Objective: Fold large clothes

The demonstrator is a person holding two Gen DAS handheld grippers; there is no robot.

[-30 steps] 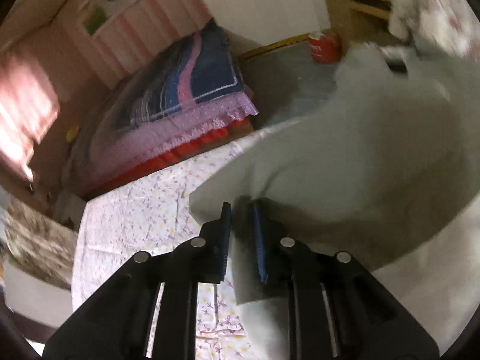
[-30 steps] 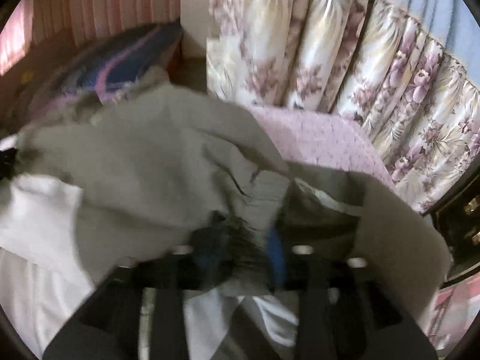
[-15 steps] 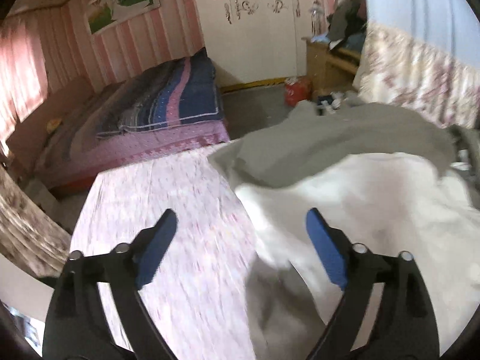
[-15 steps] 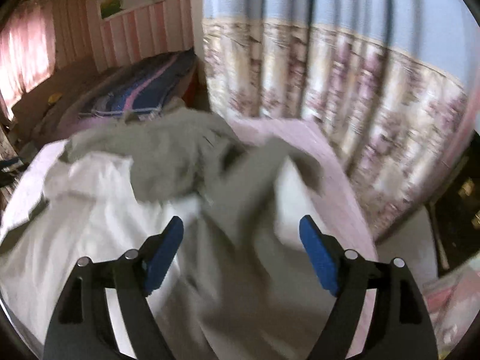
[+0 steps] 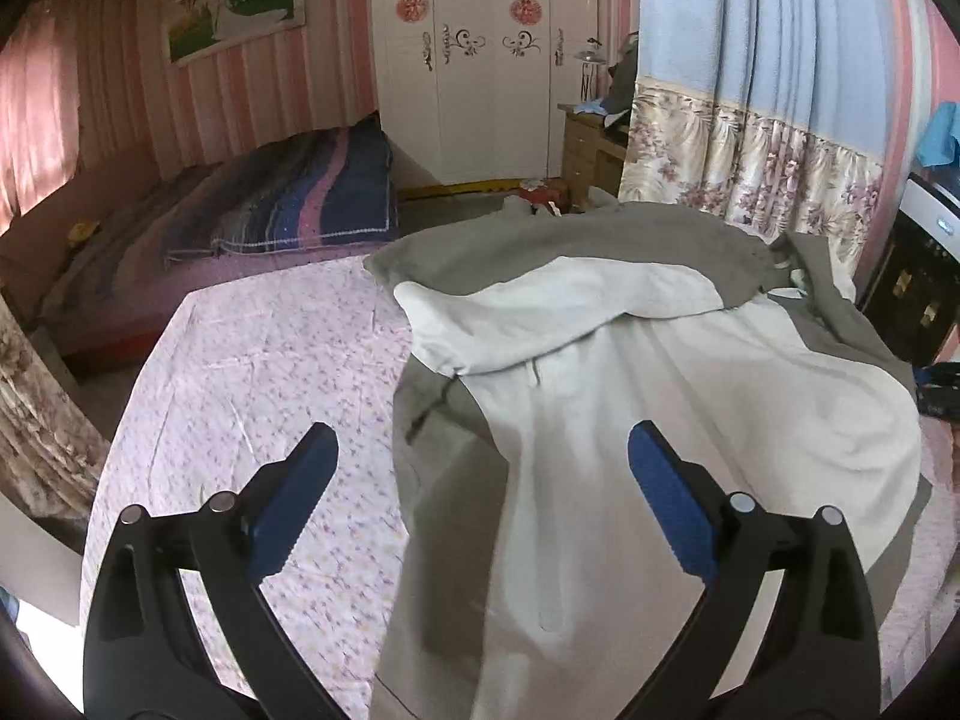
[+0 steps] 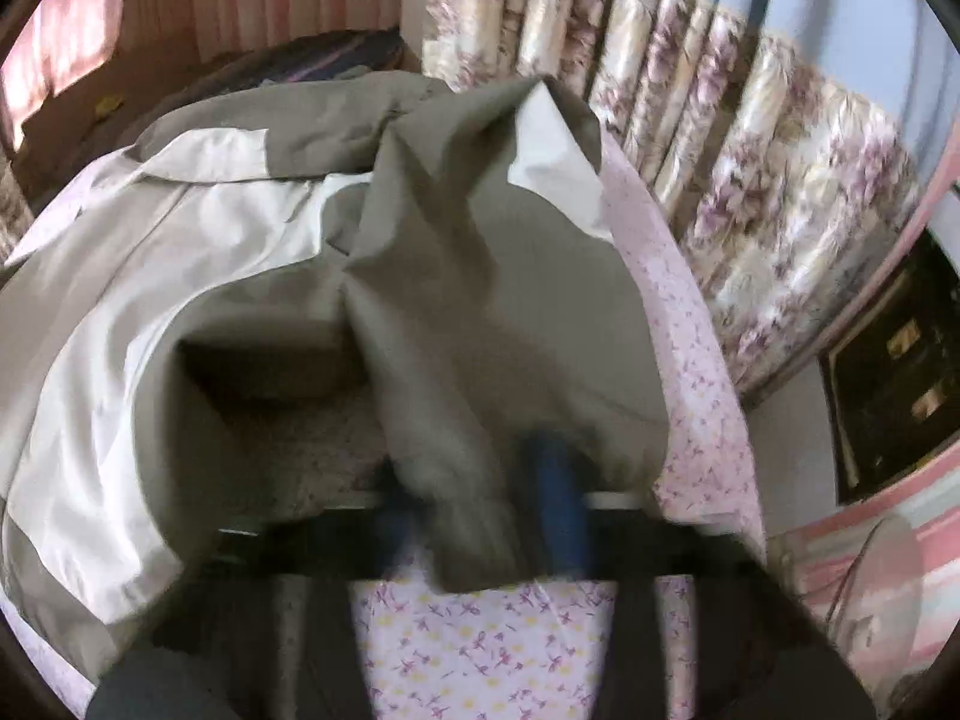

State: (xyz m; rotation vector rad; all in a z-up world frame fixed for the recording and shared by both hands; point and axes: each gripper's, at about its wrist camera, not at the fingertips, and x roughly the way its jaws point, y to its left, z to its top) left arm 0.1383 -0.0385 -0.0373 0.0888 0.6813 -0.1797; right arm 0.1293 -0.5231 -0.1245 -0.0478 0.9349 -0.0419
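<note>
A large grey jacket with a white lining [image 5: 630, 396] lies spread on the floral sheet of the bed [image 5: 264, 372]. My left gripper [image 5: 480, 492] is open and empty, held above the jacket's near edge. In the right wrist view the jacket [image 6: 240, 276] lies bunched, and a grey fold of it [image 6: 498, 330] runs down between the blue pads. My right gripper [image 6: 480, 516] is shut on that fold; the view is blurred by motion.
A second bed with a striped blue blanket [image 5: 288, 204] stands at the far left. A white wardrobe [image 5: 480, 60] is at the back. Floral curtains [image 6: 750, 150] hang along the right side. A dark cabinet [image 6: 888, 396] stands beyond the bed's right edge.
Both grippers let go of the jacket and opened half a second ago. The left has stayed open and pulled back; the right has closed again on a grey fold.
</note>
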